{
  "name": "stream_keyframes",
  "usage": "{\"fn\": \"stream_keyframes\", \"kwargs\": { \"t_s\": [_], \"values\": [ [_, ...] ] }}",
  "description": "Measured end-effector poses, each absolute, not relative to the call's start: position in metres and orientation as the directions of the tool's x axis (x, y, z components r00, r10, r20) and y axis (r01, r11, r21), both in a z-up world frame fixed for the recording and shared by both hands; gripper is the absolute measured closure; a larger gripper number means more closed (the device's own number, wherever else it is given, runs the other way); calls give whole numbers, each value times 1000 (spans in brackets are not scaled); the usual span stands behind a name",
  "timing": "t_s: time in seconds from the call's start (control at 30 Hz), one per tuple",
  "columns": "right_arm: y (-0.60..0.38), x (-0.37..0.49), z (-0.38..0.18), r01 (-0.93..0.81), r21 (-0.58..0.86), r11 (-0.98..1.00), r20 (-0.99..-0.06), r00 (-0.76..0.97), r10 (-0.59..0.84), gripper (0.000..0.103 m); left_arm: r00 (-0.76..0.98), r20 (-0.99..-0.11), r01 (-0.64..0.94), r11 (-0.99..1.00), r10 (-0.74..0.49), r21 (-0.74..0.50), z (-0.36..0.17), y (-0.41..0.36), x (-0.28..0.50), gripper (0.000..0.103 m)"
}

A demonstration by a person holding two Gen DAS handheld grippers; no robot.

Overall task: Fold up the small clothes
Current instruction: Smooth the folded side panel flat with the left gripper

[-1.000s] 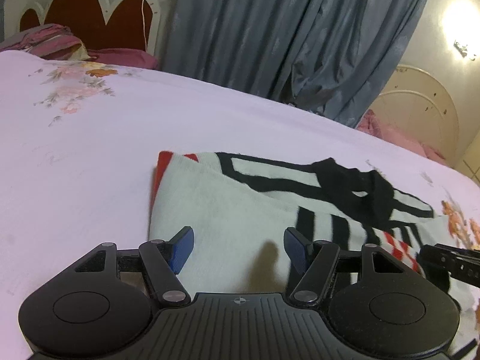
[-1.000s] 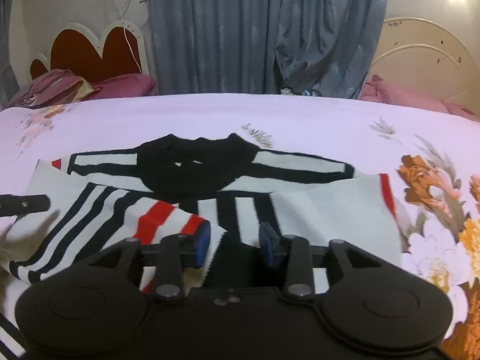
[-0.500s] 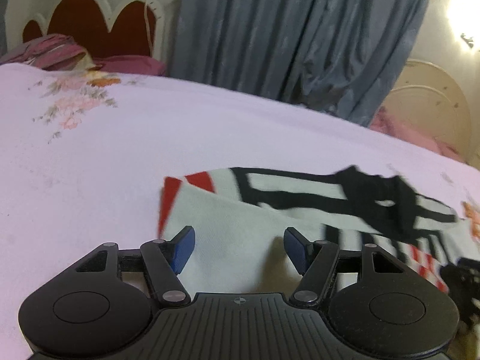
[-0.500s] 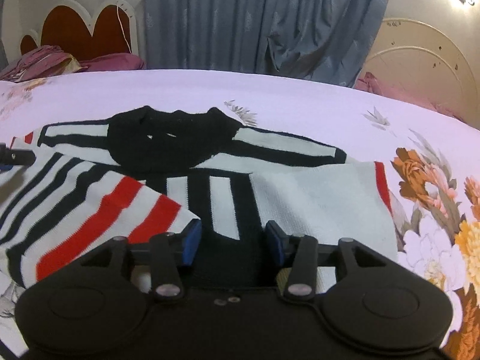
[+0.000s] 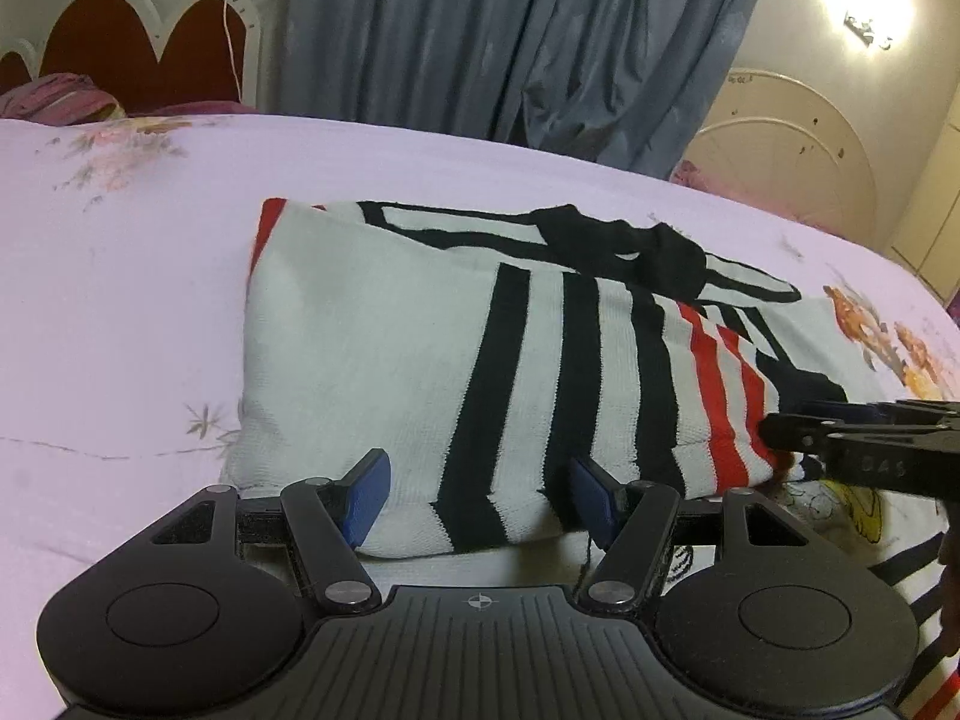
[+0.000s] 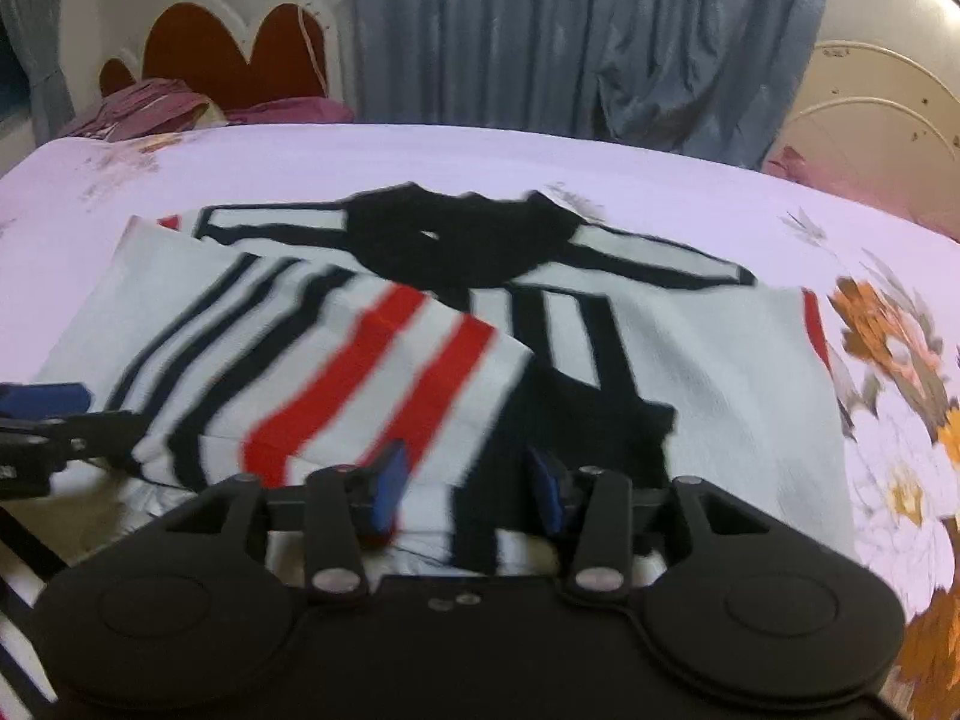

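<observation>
Sweater, knitted in white with black and red stripes and a black collar, lies flat on the bed, collar toward the curtain. One sleeve with red bands is folded in across the sweater's body, its cuff near the hem closest to the cameras.

Compared with a second ago, both wrist views have closed in on that near hem: the sweater fills far more of each view, and the right view is smeared by motion. The left tool sits at the sweater's near hem with its blue pads spread wide, the hem edge lying between them but not pinched. The right tool is also spread, moderately, its pads straddling the hem where the folded sleeve meets the black panel; nothing is gripped. Each tool shows at the edge of the other's view, so they stand side by side along the same hem.

This likely means the sleeve fold is done and the next step is pinching the hem at two points to fold the body up toward the collar.
</observation>
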State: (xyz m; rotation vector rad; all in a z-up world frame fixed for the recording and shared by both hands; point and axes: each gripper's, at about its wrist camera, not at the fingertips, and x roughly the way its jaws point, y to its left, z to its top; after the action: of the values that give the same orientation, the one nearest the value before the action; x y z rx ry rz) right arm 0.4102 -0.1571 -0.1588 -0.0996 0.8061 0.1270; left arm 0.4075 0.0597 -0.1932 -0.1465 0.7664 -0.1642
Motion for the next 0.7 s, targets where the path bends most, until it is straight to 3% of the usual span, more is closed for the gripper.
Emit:
{"fn": "stream_keyframes", "kwargs": {
  "t_s": [0.13,0.5,0.7],
  "values": [
    [-165,402,-146,-121,-11,993,-731,679,74,58,713,-675,48,974,-190,-223,-178,61,398,38],
    [-147,345,-150,-189,34,981,-759,634,149,57,649,-713,151,964,-265,-220,-185,21,348,38],
    [-157,323,-160,-194,-48,980,-776,624,86,56,653,-726,203,973,-216,-107,-193,16,328,38]
  ]
}}
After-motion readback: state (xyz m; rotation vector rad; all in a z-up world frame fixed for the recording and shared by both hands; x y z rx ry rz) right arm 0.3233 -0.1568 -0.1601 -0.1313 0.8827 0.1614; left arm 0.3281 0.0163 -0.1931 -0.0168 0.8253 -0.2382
